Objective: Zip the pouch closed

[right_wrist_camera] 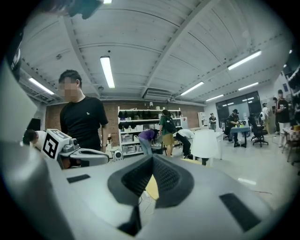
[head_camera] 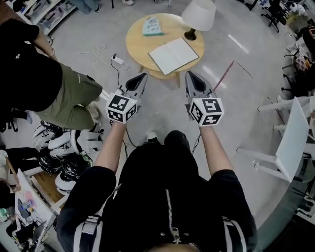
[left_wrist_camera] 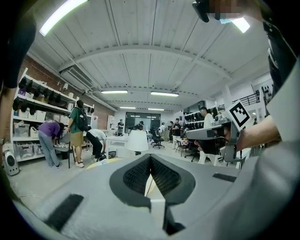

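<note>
A person is holding the left gripper [head_camera: 141, 78] and the right gripper [head_camera: 190, 76] side by side at mid-frame. Each has its jaws pressed together on nothing, and both are pointing at a round wooden table [head_camera: 137, 43] at upper centre. A teal item [head_camera: 152, 25], probably the pouch, is lying near the table's far edge, beside an open notebook [head_camera: 173, 55] and a lamp [head_camera: 198, 15]. Zipping has not begun. Doing it well will likely mean pinning one end of the pouch while pinching the pull, which is too small to see here.
</note>
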